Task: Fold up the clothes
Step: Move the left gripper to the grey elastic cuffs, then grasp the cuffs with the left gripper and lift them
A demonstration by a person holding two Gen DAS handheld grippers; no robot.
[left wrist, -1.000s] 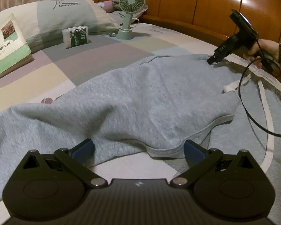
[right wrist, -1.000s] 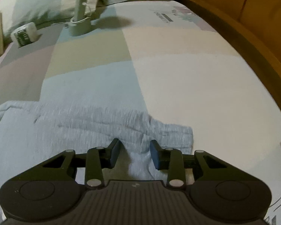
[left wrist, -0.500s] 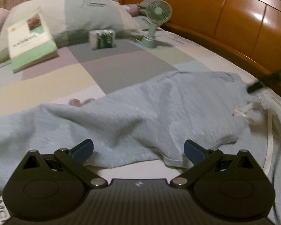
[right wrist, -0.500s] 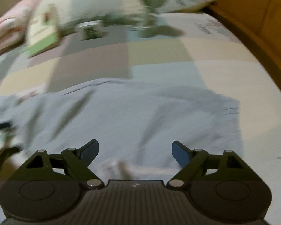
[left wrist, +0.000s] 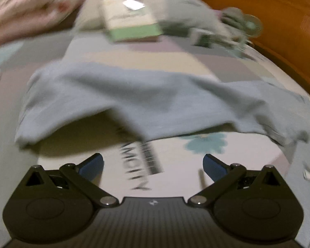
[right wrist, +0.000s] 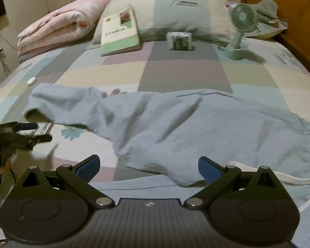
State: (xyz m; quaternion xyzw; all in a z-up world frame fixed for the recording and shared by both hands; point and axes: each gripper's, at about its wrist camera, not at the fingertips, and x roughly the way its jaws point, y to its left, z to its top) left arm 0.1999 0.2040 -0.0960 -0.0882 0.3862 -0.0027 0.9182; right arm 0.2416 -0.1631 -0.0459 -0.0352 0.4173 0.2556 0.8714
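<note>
I see the pale blue-grey fleece garment (right wrist: 175, 128) spread across the patchwork bed (right wrist: 181, 74), just ahead of my right hand-held gripper (right wrist: 148, 168), jaws wide, empty. Left hand-held gripper (left wrist: 153, 166) also gapes, holding nothing; its view is smeared, the garment seemingly just beyond its fingertips.

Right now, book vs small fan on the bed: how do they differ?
The book leans tilted against the pillow; the fan stands upright on its own base on the bedspread. The book is flat, white and green; the fan is round-headed, pale green. Both sit beyond the grey garment, untouched.
</note>
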